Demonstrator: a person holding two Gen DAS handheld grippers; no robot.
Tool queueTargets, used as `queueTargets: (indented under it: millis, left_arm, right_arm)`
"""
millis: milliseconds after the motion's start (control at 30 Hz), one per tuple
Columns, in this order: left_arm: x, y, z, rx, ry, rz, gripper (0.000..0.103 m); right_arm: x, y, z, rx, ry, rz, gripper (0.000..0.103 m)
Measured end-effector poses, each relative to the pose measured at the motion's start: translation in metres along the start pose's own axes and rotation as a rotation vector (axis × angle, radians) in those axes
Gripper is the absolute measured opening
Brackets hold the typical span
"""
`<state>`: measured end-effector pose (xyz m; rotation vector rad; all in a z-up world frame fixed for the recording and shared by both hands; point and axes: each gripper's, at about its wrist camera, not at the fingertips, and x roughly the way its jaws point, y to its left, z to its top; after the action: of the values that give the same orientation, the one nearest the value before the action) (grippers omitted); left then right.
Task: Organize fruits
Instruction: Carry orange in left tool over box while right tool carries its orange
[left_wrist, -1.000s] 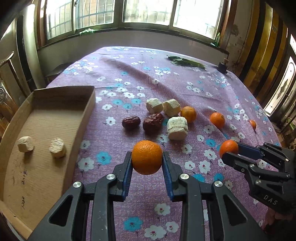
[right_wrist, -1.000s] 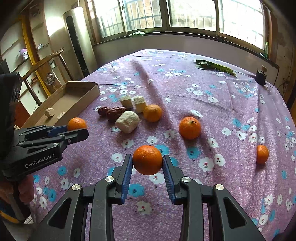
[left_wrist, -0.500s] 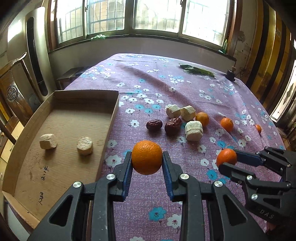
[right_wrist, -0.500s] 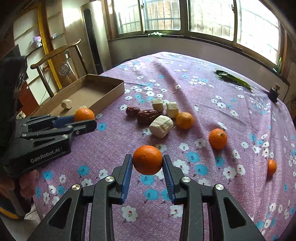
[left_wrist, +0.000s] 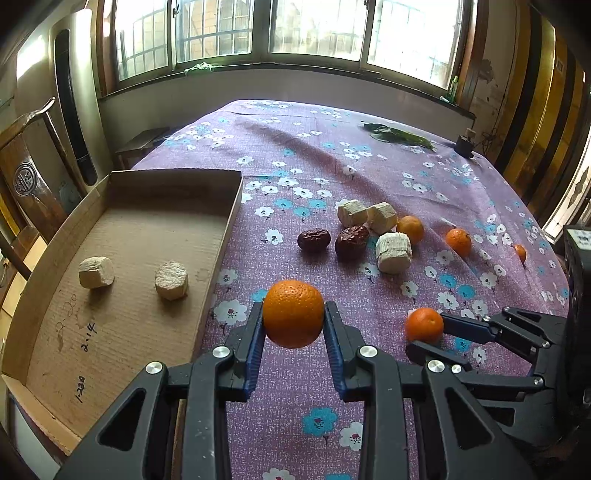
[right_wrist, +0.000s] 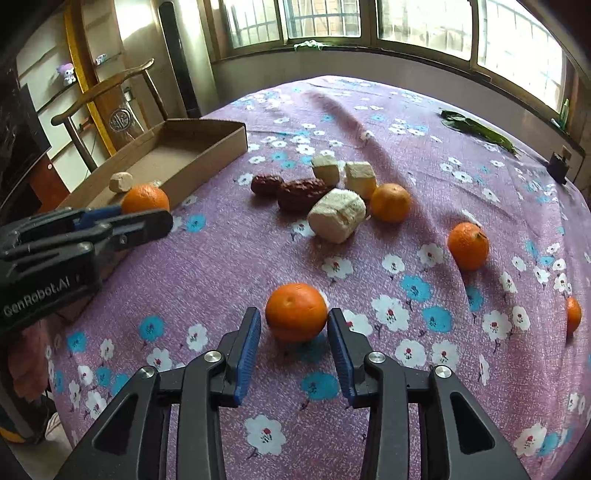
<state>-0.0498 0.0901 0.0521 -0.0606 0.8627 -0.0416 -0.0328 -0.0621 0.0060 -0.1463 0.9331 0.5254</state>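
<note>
My left gripper (left_wrist: 293, 308) is shut on an orange (left_wrist: 293, 317), held in the air just right of the cardboard box (left_wrist: 229, 218). In the right wrist view it shows as the left gripper (right_wrist: 146, 216) with its orange (right_wrist: 145, 199) beside the box (right_wrist: 207, 147). My right gripper (right_wrist: 293, 315) is opening. Its orange (right_wrist: 295, 312) rests on the flowered cloth between the pads, with a gap at the left pad. The left wrist view shows this orange (left_wrist: 424, 325) on the cloth too.
Two pale chunks (left_wrist: 96, 272) (left_wrist: 171, 280) lie in the box. On the cloth are two dates (left_wrist: 314, 240), three pale chunks (left_wrist: 393, 252) and three more oranges (left_wrist: 458, 242). A wooden chair (right_wrist: 110, 99) stands left of the table. Green leaves (left_wrist: 399, 134) lie far back.
My right gripper has lowered its orange onto the cloth and its jaws have parted from it. My left gripper, still holding its orange, has drifted towards the box.
</note>
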Motion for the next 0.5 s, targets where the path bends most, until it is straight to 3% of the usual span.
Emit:
queueTargets:
  millis: [200,300,500]
  left_arm:
    - [0.004,-0.001,-0.002,0.0,0.012,-0.002,0.03]
    - [0.004,0.0,-0.002,0.0,0.007,0.001,0.03]
    - [-0.006,0.009,0.0,-0.01,-0.022,0.019,0.03]
  right_arm:
    - [0.004,0.0,0.002,-0.006,-0.009,-0.011,0.045]
    - [0.002,0.001,0.004,-0.013,-0.004,0.005,0.037]
    - [-0.01,0.01,0.015,-0.013,-0.036,0.046,0.037]
